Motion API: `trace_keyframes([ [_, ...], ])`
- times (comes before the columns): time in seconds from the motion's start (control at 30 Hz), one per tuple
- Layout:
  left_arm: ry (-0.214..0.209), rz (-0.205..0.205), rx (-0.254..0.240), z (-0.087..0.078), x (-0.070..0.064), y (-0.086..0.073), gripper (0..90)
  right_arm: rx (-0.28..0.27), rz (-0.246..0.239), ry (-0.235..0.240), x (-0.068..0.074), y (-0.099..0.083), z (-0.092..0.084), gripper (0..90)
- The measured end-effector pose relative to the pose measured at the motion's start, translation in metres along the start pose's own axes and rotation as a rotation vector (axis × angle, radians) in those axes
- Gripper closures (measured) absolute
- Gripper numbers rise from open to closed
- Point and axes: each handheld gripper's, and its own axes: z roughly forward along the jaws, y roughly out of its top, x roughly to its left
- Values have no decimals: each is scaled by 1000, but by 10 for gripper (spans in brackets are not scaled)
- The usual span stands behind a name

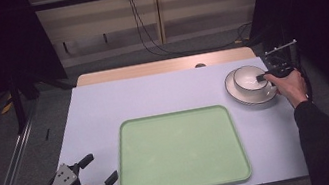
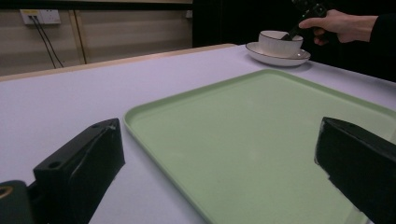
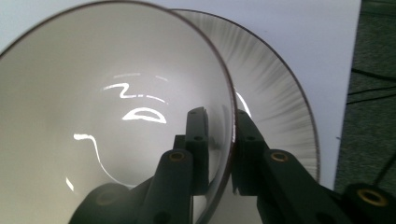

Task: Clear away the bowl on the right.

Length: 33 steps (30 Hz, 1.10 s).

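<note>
Gripping the wall of the white ceramic bowl with a dark rim (image 1: 250, 78), the right gripper (image 1: 265, 76) has one finger inside the bowl and one outside, pressed onto the rim between them. The bowl sits in the matching white dark-edged saucer plate (image 1: 247, 98) at the far right corner of the pale lilac desk (image 1: 153, 97), well apart from the large pale green rectangular plastic tray (image 1: 180, 151) lying bare in the middle. As I judge it, the grasp is made but the lift is not begun: the bowl rests in its plate, and carrying it over, probably to the tray, is all still to do. The left gripper (image 1: 98, 170) hangs at the near left edge of the desk, just beside the tray's corner, its fingers spread wide around nothing.

From the high view the pinch is tiny and hard to read. The right gripper view settles it: the bowl's wall (image 3: 224, 116) passes between the two black fingers (image 3: 198, 140), with the ribbed plate (image 3: 280, 102) behind. The left gripper view gives the low side angle instead, showing the bowl (image 2: 280, 43) standing upright on its plate (image 2: 279, 57), the hand (image 2: 338, 25) above it, and the green tray (image 2: 261, 140) stretching between its own open fingers (image 2: 79, 163).
</note>
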Motion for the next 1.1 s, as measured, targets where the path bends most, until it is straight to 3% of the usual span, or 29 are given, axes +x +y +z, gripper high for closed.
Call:
trace_keyframes([
  [0.7, 2, -5, 4, 0, 0, 0, 14, 33, 65, 40, 0, 0, -3, 831],
  [1.1, 4, -2, 2, 1, -1, 0, 15, 13, 93, 52, -1, 0, -7, 828],
])
